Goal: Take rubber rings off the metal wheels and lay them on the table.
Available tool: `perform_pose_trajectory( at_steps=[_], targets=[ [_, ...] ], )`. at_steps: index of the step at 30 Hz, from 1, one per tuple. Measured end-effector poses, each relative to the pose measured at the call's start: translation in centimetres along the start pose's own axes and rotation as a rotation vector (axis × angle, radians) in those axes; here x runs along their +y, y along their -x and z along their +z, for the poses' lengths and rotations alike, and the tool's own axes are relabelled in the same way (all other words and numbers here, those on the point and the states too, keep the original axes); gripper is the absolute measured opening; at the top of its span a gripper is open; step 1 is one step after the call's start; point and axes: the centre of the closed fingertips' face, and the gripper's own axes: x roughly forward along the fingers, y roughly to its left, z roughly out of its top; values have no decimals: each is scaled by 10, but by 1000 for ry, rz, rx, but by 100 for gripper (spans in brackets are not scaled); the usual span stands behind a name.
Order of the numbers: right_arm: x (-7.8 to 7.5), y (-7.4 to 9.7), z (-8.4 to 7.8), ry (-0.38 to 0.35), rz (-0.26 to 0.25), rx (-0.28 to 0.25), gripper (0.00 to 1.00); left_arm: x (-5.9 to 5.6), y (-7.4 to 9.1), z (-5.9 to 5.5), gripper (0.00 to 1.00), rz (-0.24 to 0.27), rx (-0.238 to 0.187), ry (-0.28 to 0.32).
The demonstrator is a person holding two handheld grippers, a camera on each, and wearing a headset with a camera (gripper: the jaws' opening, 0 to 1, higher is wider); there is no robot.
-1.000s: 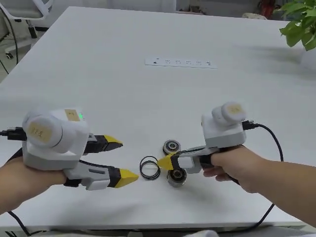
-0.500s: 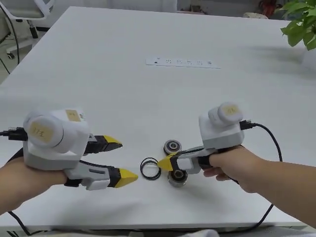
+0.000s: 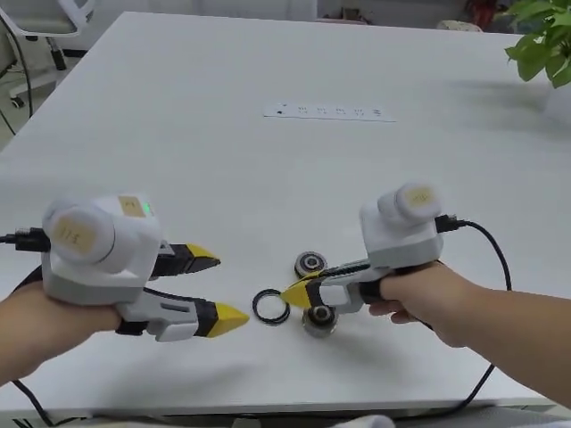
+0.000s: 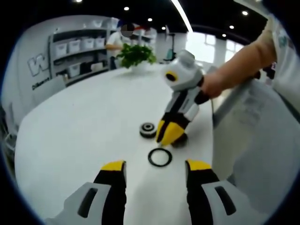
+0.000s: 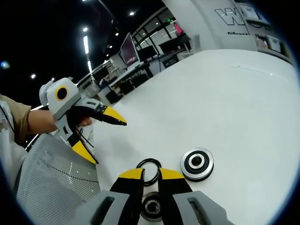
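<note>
Two black rubber rings (image 3: 270,305) lie overlapped on the white table (image 3: 268,178), also seen as rings (image 4: 160,157) and rings (image 5: 149,165). One metal wheel (image 3: 310,264) stands just beyond them, the same wheel (image 4: 148,130) and wheel (image 5: 197,164). A second wheel (image 3: 319,320) sits under my right gripper (image 3: 294,294), visible as the wheel (image 5: 152,206) between its jaws. The right gripper (image 5: 151,176) has its jaws nearly together, tips just above the rings' right edge, holding nothing I can see. My left gripper (image 3: 217,288) is open to the rings' left; the left gripper (image 4: 156,168) points at them.
A white power strip (image 3: 328,112) lies across the far middle of the table. A green plant (image 3: 542,40) stands at the back right corner. An office chair (image 3: 40,27) is off the far left edge. The table's near edge (image 3: 268,412) runs close below the grippers.
The right gripper's tips have slid a little to the left, over the rings' edge. The two rings now lie more closely overlapped. The left gripper has stayed put.
</note>
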Motion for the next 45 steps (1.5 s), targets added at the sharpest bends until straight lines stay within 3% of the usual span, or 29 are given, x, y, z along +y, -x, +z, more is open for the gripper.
perform_pose_trajectory(
  at_steps=[9, 23, 31, 45],
  targets=[
    [0, 13, 20, 39, -15, -70, 19, 7, -6, 11, 51, -2, -6, -8],
    [-16, 39, 42, 76, -60, -164, 28, 18, -21, 32, 50, -5, -26, 4],
    [-28, 48, 42, 92, -98, -171, 29, 21, -33, 39, 49, -10, -16, -21],
    [-50, 53, 25, 168, -143, -134, 29, 26, -57, 43, 46, -22, 13, -43]
  ],
)
